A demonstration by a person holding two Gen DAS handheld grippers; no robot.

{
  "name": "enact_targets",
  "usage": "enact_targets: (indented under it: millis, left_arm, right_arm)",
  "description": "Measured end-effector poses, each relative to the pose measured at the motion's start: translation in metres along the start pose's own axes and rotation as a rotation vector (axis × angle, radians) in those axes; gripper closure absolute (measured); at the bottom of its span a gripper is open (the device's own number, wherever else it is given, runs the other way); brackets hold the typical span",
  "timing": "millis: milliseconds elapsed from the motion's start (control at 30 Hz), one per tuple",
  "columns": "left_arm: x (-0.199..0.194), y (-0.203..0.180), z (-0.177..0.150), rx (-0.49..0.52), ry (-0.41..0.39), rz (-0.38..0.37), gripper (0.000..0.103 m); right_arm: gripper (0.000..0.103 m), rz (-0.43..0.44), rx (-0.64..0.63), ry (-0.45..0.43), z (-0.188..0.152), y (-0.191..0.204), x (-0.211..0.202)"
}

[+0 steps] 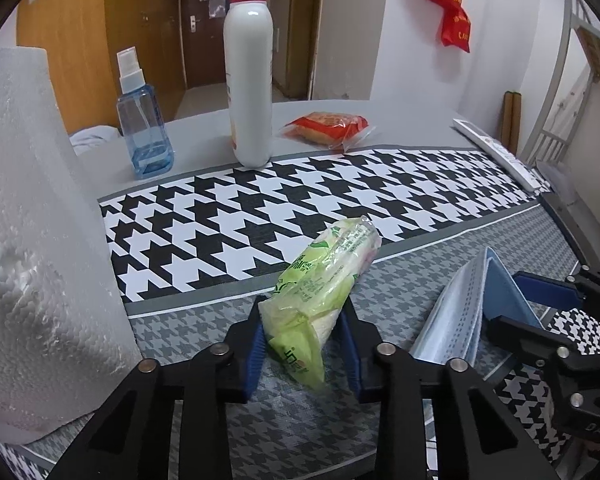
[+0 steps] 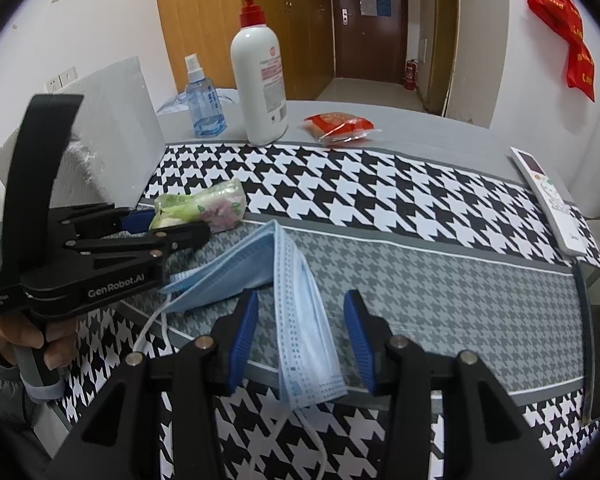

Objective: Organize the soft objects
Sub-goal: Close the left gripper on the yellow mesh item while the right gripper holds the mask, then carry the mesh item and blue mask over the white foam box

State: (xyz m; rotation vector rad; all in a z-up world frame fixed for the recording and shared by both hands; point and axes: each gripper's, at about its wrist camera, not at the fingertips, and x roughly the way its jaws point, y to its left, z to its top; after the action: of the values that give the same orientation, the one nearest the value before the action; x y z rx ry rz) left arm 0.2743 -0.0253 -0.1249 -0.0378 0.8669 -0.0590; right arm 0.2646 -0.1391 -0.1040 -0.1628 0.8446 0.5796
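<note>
Gripping a green tissue pack (image 1: 320, 284) between its blue pads, the left claw (image 1: 305, 354) holds it just above the houndstooth mat (image 1: 260, 208) on the tabletop (image 1: 400, 120). The right claw (image 2: 302, 338) stands open, its 2 fingers on either side of a folded blue face mask (image 2: 296, 312) tented on the mat. A paper towel roll (image 1: 32, 240) stands left; a pump bottle (image 1: 249, 80), spray bottle (image 1: 144, 124) and red snack packet (image 1: 328, 126) sit behind.
</note>
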Motion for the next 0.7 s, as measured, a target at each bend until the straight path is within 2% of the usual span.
enact_targets:
  millis: [67,133,367,400,533,700]
  left_arm:
    - [-0.005,0.002,-0.002,-0.006,-0.014,-0.011,0.07]
    - [-0.01,0.003,-0.004,-0.006,-0.033,-0.02,0.07]
    - [-0.031,0.01,-0.009,-0.019,-0.087,-0.035,0.07]
    - [-0.032,0.01,-0.008,-0.019,-0.092,-0.038,0.07]
    - [-0.042,0.008,-0.01,-0.001,-0.122,-0.04,0.07]
    - [-0.052,0.01,-0.015,0.002,-0.145,-0.042,0.07]
  right_arm:
    - [0.054,-0.003,0.004,-0.004,0.0,0.0,-0.001]
    - [0.06,-0.01,0.009,0.001,0.0,-0.001,-0.001]
    - [0.064,-0.047,-0.007,0.018,0.001,0.002,0.002]
    - [0.068,-0.049,-0.01,0.023,0.001,0.003,0.003]
    - [0.093,-0.067,-0.003,0.034,0.001,0.003,0.006]
    - [0.096,-0.07,0.014,0.009,-0.001,0.003,-0.001]
